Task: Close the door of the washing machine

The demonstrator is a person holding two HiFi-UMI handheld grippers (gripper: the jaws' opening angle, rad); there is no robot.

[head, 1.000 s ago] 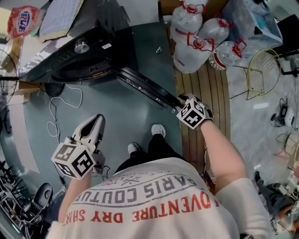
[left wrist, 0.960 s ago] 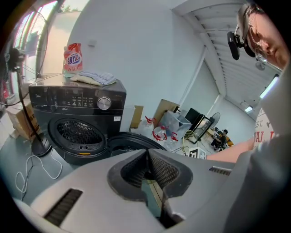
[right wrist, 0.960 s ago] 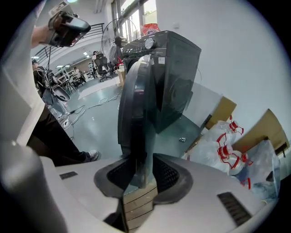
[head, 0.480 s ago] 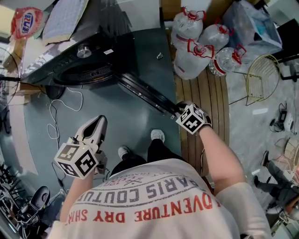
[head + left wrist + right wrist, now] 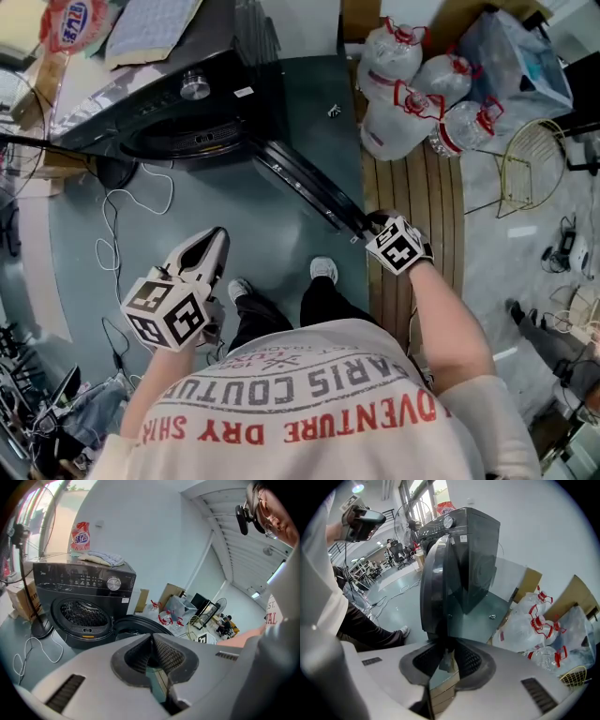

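Note:
The black front-loading washing machine (image 5: 187,103) stands at the top left, and its round drum opening (image 5: 82,616) is uncovered. Its door (image 5: 300,178) is swung wide open and runs diagonally down to the right. My right gripper (image 5: 367,223) is at the door's free edge. In the right gripper view, the jaws (image 5: 445,651) are pressed on that dark edge of the door (image 5: 440,588). My left gripper (image 5: 217,236) hangs over the grey floor in front of the machine. It is apart from the door and shut (image 5: 151,641), with nothing between its pads.
Large water bottles (image 5: 412,94) with red handles lie on a wooden slat platform (image 5: 412,187) to the right of the door. A wire basket (image 5: 530,159) is further right. A white cable (image 5: 131,206) trails on the floor at left. The person's feet (image 5: 323,272) stand below the door.
The right gripper stays at the door's edge. The left gripper has drifted a little toward the machine. The person's left foot has shifted left, and the door's angle looks the same.

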